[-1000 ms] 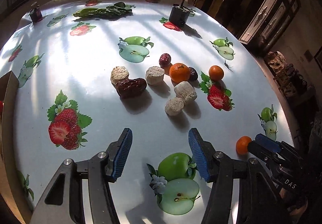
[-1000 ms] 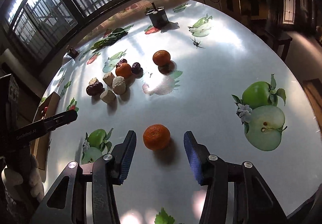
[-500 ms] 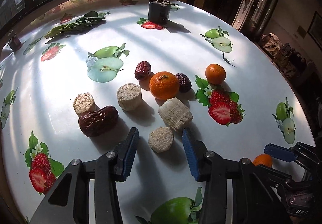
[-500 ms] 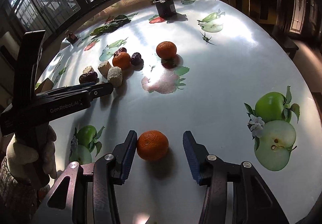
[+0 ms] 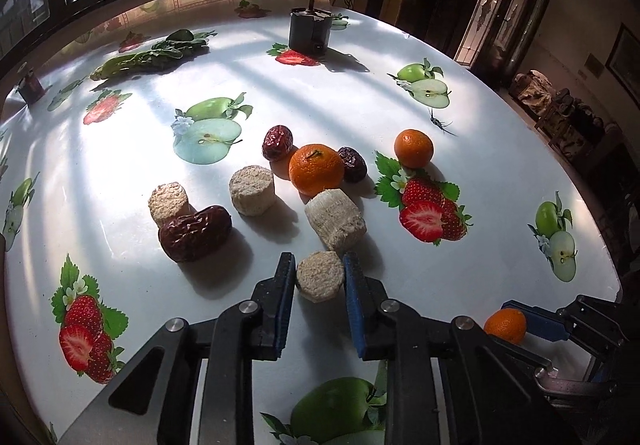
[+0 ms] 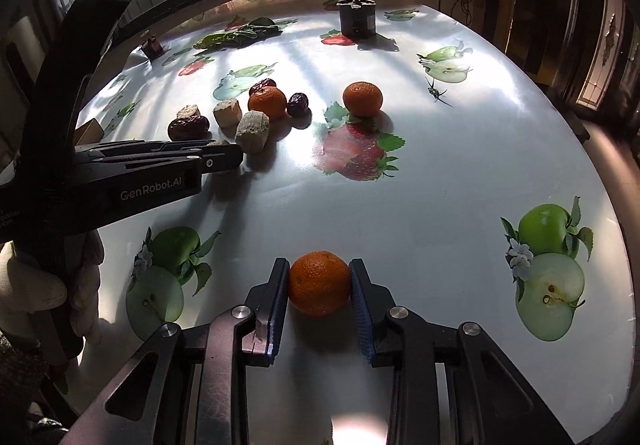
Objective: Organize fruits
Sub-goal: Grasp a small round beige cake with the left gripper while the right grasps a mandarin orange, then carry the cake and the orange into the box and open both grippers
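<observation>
Left gripper [image 5: 319,277] is clamping a small round beige puffed cake [image 5: 319,275] on the fruit-print tablecloth [image 5: 120,173]; right gripper [image 6: 319,283] is squeezing a round orange mandarin [image 6: 319,282] sitting near the table's front edge.

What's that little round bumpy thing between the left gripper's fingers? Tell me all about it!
The pale puck is a small, squat cylinder, beige and crumbly-looking, like pressed grain or dried fruit; what it is made of I can't tell. It stands on its flat end on the glossy fruit-print tablecloth. The left gripper brackets it, blue pads at both sides, seemingly touching. A larger, similar puck lies tipped on its side just behind it, very close.
</observation>
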`<state>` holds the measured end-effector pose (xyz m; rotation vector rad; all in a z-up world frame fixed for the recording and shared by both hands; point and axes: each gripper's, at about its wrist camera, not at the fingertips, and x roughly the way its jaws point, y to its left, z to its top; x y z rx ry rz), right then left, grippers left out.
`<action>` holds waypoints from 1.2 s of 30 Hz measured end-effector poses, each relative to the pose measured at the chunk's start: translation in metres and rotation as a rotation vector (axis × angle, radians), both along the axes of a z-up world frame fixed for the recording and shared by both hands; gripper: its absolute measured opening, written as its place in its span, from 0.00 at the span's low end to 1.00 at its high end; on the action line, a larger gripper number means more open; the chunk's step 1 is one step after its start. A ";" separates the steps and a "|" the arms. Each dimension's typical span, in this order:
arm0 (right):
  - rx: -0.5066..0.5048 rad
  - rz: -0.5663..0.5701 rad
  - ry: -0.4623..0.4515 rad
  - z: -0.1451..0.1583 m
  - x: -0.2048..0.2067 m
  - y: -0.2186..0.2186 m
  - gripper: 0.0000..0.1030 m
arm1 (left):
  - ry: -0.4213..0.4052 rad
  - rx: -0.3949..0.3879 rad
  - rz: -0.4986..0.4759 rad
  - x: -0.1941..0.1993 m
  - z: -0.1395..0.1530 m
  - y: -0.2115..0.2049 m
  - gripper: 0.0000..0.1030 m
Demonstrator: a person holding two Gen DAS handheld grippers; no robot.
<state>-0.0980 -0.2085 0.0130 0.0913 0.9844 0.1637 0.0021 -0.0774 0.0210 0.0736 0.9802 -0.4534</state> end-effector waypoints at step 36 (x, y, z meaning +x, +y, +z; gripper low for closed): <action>0.216 0.515 -0.129 0.117 0.021 0.294 0.31 | -0.047 -0.084 0.673 -0.079 0.061 0.393 0.23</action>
